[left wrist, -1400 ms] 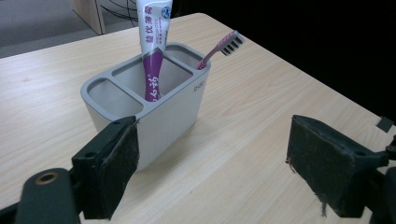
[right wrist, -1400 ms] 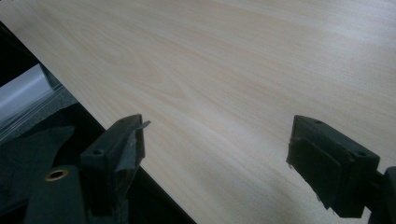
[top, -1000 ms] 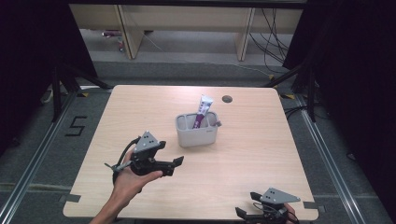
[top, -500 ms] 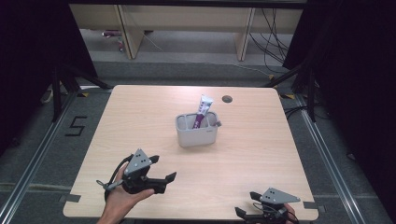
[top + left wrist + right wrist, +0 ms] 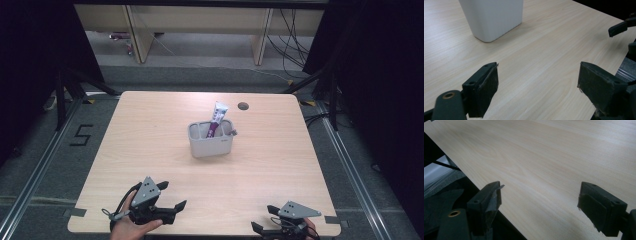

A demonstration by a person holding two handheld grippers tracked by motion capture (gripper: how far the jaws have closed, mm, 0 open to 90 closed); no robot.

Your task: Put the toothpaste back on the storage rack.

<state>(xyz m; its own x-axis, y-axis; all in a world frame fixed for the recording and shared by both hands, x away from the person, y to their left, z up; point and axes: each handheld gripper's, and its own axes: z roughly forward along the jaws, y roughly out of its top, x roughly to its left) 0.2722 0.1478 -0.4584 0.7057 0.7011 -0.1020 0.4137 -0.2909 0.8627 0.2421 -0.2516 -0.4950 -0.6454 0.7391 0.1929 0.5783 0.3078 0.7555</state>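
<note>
In the high view, a pale grey plastic rectangular holder [image 5: 211, 139] with rounded corners stands upright near the middle of the light wooden table [image 5: 150, 130]. A white tube with a purple stripe [image 5: 217, 117] leans inside it, its top rising above the rim. The left gripper [image 5: 172, 207] sits near the front edge, well apart from the holder, jaws wide and empty. The right gripper [image 5: 265, 220] rests at the front right corner.

In the left gripper view, the holder's smooth plain wall [image 5: 492, 17] stands ahead on bare wood.

In the right gripper view, the jaws gape wide over the table edge, gripping nothing.
</note>
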